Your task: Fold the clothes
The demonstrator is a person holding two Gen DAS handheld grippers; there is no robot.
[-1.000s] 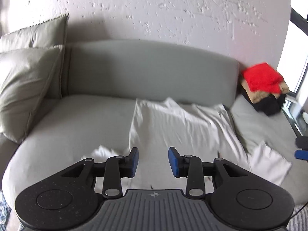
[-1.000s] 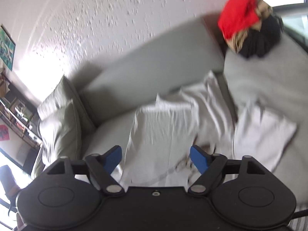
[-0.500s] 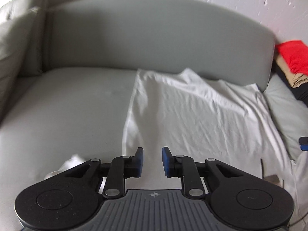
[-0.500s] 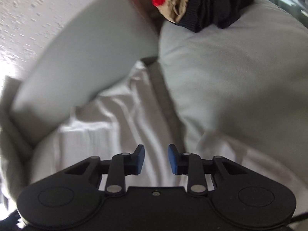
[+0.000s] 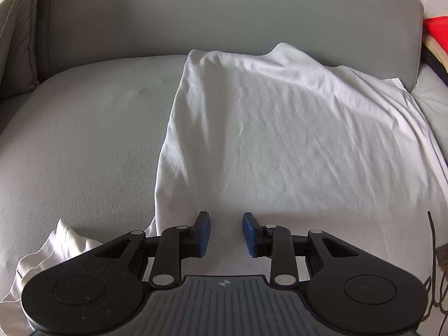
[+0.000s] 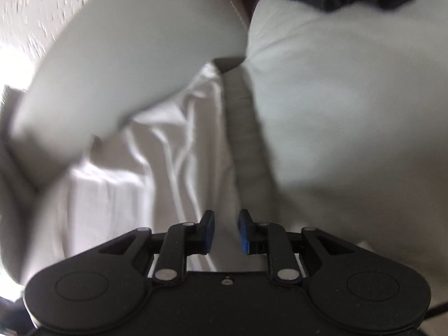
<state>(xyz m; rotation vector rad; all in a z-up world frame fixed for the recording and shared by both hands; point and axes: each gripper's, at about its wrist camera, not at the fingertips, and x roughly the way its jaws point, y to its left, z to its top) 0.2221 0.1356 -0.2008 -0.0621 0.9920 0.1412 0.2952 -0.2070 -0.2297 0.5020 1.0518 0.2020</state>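
Left gripper (image 5: 225, 232): low over shirt (image 5: 280, 140), jaws parted, grasping nothing; reopened slightly since half a second ago. Right gripper (image 6: 226, 231): narrow gap, empty, at the shirt's right edge, closer in than before. Shirt: flat on sofa (image 5: 84, 140). Grasp for the fold likely imminent.

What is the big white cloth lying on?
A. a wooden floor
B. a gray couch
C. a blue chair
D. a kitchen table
B: the white cloth is spread flat on the seat of the gray couch, with its far edge against the couch's backrest.
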